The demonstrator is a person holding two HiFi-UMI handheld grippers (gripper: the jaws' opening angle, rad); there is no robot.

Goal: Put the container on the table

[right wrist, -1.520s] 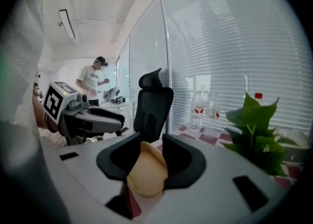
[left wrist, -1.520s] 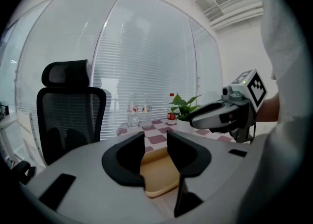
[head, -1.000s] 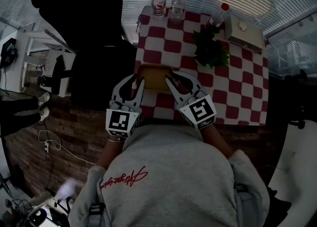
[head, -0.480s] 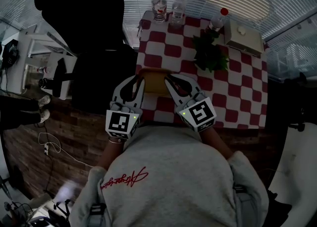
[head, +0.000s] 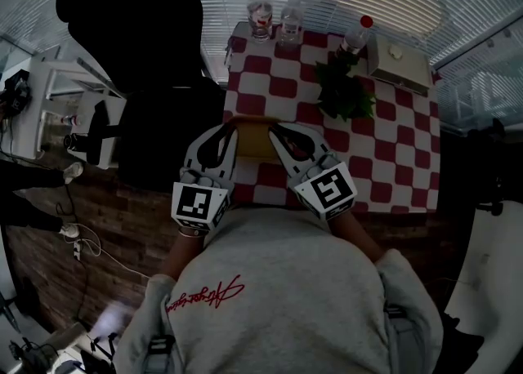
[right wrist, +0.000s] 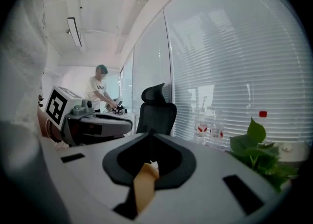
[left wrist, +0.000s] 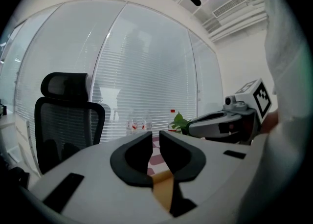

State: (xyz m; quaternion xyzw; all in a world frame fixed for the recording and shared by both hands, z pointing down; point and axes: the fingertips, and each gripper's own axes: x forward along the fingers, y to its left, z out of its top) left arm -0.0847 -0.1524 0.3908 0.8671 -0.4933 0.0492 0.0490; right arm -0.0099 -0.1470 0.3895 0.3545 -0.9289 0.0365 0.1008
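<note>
Two clear bottles point(head: 260, 16), plant point(head: 345, 91), white box point(head: 400, 63) beyond the container point(head: 255, 137)

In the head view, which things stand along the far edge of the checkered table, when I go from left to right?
first clear bottle → second clear bottle → red-capped bottle → white box
</note>
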